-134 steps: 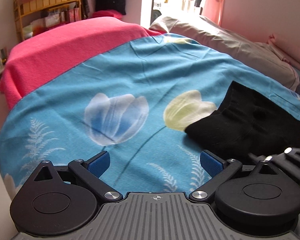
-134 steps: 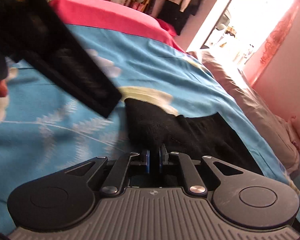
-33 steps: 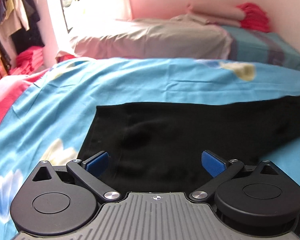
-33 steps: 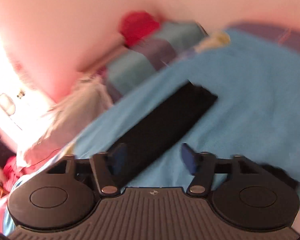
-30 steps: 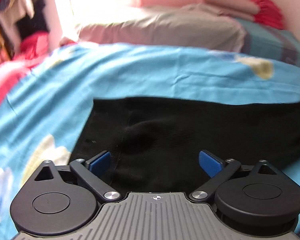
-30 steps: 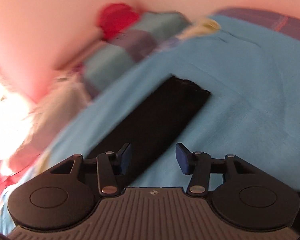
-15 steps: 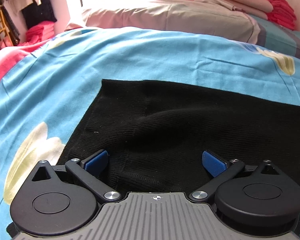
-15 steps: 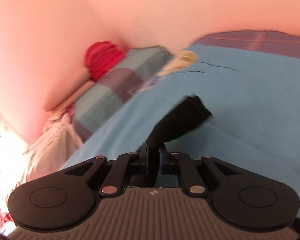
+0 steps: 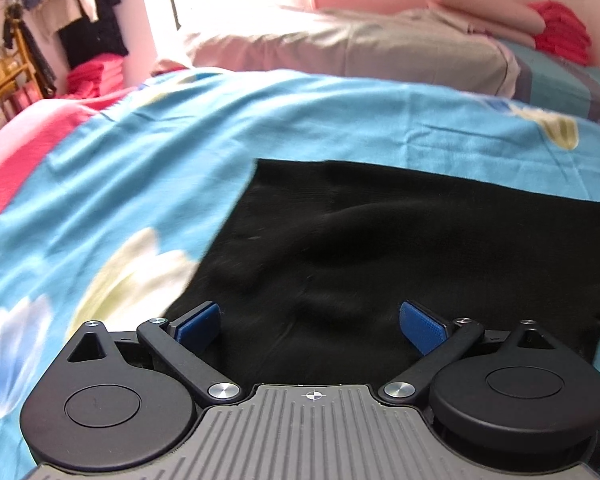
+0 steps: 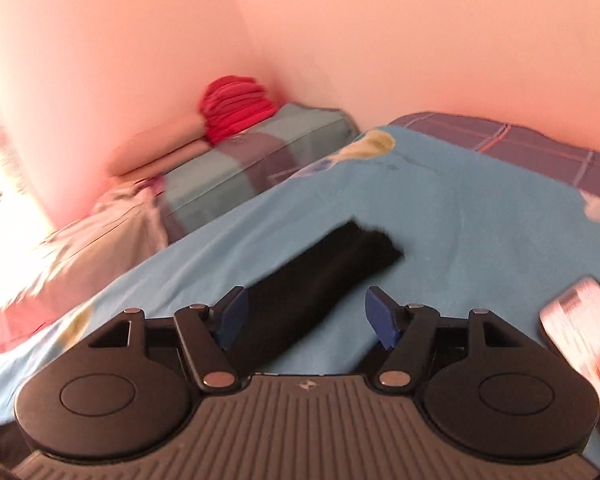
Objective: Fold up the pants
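The black pants [image 9: 400,248] lay flat on the blue flowered bedspread [image 9: 148,168], stretched out lengthwise, their wide end toward the bedspread's pink-bordered side and the leg end [image 10: 364,248] reaching toward the plaid-covered corner of the bed. The left gripper [image 9: 310,322] hung over the wide end with its blue pads spread far apart; black cloth lay below and between them, neither pad pressing on it. The right gripper [image 10: 304,316] hung over the leg end, its jaws having just been opening and now standing apart, the narrow leg running out between them toward its hem, free of both pads. A blurred red-and-white phone-like object [image 10: 576,332] lay at the right gripper's right side. Folded red cloths [image 10: 236,108] sat stacked in the far corner by the wall.
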`<act>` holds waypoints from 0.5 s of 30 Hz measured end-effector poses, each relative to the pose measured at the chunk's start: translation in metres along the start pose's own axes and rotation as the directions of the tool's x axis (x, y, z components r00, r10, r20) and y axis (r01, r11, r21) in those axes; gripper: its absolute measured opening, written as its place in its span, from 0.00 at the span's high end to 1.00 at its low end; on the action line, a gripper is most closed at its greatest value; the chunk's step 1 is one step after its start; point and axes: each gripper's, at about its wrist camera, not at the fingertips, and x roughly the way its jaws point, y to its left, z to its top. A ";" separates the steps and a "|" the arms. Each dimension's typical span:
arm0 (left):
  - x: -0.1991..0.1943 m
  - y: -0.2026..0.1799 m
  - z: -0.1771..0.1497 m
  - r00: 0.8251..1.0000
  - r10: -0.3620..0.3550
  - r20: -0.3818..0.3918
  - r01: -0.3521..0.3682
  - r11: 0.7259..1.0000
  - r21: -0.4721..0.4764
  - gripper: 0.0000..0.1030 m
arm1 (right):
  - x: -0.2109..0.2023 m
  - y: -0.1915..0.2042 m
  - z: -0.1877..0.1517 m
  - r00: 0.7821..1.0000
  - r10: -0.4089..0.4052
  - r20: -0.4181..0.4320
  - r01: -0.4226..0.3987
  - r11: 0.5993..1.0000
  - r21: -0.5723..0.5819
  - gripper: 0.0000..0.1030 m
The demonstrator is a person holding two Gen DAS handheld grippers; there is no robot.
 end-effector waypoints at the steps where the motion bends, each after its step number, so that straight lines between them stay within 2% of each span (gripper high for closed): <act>1: -0.007 0.005 -0.006 1.000 0.006 0.011 -0.006 1.000 -0.007 0.00 | -0.012 -0.004 -0.009 1.000 0.013 -0.002 -0.013 1.000 -0.004 0.32; 3: -0.016 0.014 -0.017 0.999 0.031 0.022 -0.031 0.999 -0.020 0.00 | -0.030 -0.011 -0.031 1.000 -0.008 -0.019 0.007 1.000 -0.023 0.34; 5: -0.018 0.021 -0.028 0.998 0.061 0.007 -0.060 0.998 -0.032 0.00 | -0.041 -0.021 -0.049 0.998 -0.041 -0.050 0.040 0.999 -0.028 0.45; 8: -0.017 0.030 -0.042 0.997 0.080 -0.022 -0.081 0.995 -0.054 0.00 | -0.037 -0.042 -0.060 0.992 -0.082 -0.099 0.085 0.996 0.029 0.58; 10: -0.021 0.031 -0.048 0.996 0.092 -0.007 -0.093 0.994 -0.055 0.00 | -0.032 -0.047 -0.060 0.993 -0.068 -0.095 0.073 0.996 0.045 0.58; 13: -0.026 0.028 -0.054 0.994 0.108 0.003 -0.107 0.993 -0.052 0.00 | -0.014 -0.034 -0.056 0.993 -0.041 -0.110 0.040 0.999 -0.005 0.48; 15: -0.026 0.028 -0.057 0.993 0.117 0.005 -0.116 0.991 -0.063 0.00 | -0.001 -0.034 -0.060 0.995 -0.022 -0.097 0.017 0.999 -0.047 0.80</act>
